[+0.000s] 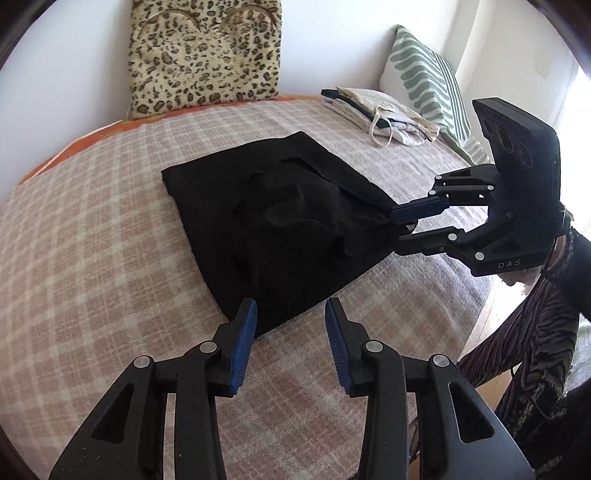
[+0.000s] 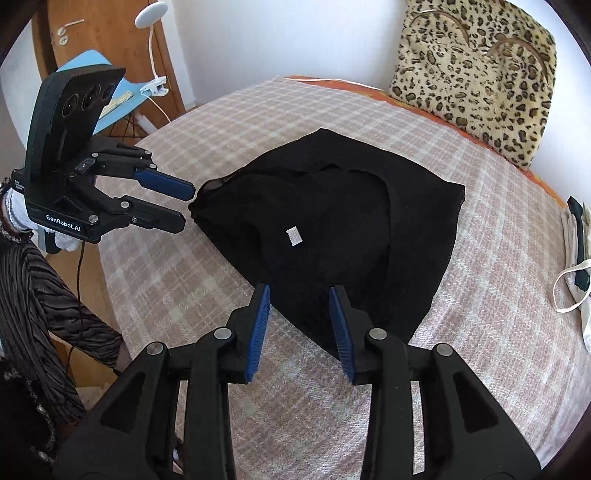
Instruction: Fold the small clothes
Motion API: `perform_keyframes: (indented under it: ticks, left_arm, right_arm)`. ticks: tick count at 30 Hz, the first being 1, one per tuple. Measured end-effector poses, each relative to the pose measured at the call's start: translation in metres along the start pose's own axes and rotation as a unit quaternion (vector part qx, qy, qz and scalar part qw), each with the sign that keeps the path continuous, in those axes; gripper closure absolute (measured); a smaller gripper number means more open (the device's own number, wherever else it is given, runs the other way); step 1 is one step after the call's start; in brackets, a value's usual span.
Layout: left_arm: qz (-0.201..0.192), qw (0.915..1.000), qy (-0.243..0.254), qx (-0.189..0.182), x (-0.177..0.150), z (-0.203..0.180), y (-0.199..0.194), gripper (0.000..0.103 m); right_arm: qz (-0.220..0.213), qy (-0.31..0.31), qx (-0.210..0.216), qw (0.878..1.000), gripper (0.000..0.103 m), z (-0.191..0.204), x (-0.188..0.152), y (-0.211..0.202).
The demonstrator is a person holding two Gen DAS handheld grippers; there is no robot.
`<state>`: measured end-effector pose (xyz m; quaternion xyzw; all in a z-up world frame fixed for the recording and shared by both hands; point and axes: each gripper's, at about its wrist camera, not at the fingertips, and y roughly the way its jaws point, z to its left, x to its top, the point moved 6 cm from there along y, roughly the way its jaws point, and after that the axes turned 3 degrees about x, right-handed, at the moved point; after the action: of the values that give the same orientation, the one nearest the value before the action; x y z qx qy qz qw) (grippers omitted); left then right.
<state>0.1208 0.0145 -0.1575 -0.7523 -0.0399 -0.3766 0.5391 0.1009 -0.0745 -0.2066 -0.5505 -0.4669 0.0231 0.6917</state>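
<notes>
Left wrist view looks down over a bed covered by a pink and cream checked blanket (image 1: 92, 229), with a black garment (image 1: 280, 221) spread near the middle of it. The left gripper (image 1: 290, 310) has its fingers spread apart, holding nothing, and its blue pads (image 1: 243, 343) sit just at the near corner of the garment. Whether the tips touch the cloth cannot be told.

Across the garment, the right gripper (image 1: 400, 230) reaches in from the right side. In this view its tips lie against the bunched right edge of the cloth and seem to have it between them. The right wrist view shows the same gripper (image 2: 301, 295) with its fingers clearly parted, one on each side of the garment's (image 2: 351, 221) near edge, so it is released rather than clenched on the cloth.

That view also shows the left gripper (image 2: 186, 206) from the side, jaws apart, tips just beside a puckered corner of the garment. A small white label (image 2: 294, 235) shows on the black cloth, which lies rumpled in its middle with overlapping layers.

At the head of the bed a leopard-print cushion (image 1: 205, 55) leans against the white wall. A green and white striped pillow (image 1: 424, 81) stands in the far right corner, and beside it lies a stack of folded light clothes (image 1: 380, 110), well apart from the garment. A wooden door (image 2: 110, 48) and a white clip lamp (image 2: 151, 14) stand past the far side of the bed in the right wrist view.
</notes>
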Motion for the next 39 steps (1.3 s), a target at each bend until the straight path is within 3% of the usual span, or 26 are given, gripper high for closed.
perform_keyframes:
  ticks: [5,11,15,18,20,24,27,31,39]
  left_arm:
    - [0.005,0.9981,0.044,0.043,-0.004,-0.003,0.009,0.066]
    - [0.008,0.9929,0.096,0.069,-0.008,-0.003,0.016,0.067]
    - [0.005,0.9912,0.117,0.062,-0.008,-0.002,0.014,0.09]
    - [0.002,0.9923,0.109,0.06,-0.006,0.004,0.012,0.096]
    - [-0.001,0.9931,0.101,0.059,-0.005,0.007,0.011,0.097]
    - [-0.007,0.9942,0.092,0.057,-0.003,0.01,0.007,0.098]
    - [-0.01,0.9941,0.092,0.056,-0.001,0.01,0.005,0.098]
    - [-0.015,0.9941,0.092,0.056,0.001,0.01,0.002,0.098]
    - [-0.012,0.9936,0.096,0.058,0.001,0.012,0.002,0.098]
  right_arm:
    - [0.023,-0.028,-0.031,0.999,0.067,0.003,-0.008,0.014]
    - [0.027,-0.046,-0.059,0.997,0.067,-0.002,-0.007,0.013]
    - [0.019,-0.039,-0.058,0.997,0.087,-0.008,-0.005,0.004]
    - [0.011,-0.035,-0.065,0.997,0.095,-0.012,-0.002,-0.001]
    - [0.011,-0.029,-0.065,0.997,0.096,-0.015,-0.001,-0.001]
    - [0.006,-0.031,-0.012,0.999,0.095,-0.004,-0.001,-0.004]
    - [0.01,-0.056,-0.032,0.998,0.083,0.005,-0.004,0.003]
    - [0.031,-0.069,-0.068,0.995,0.083,0.002,-0.007,0.02]
    - [0.03,-0.044,-0.059,0.997,0.086,-0.012,-0.01,0.028]
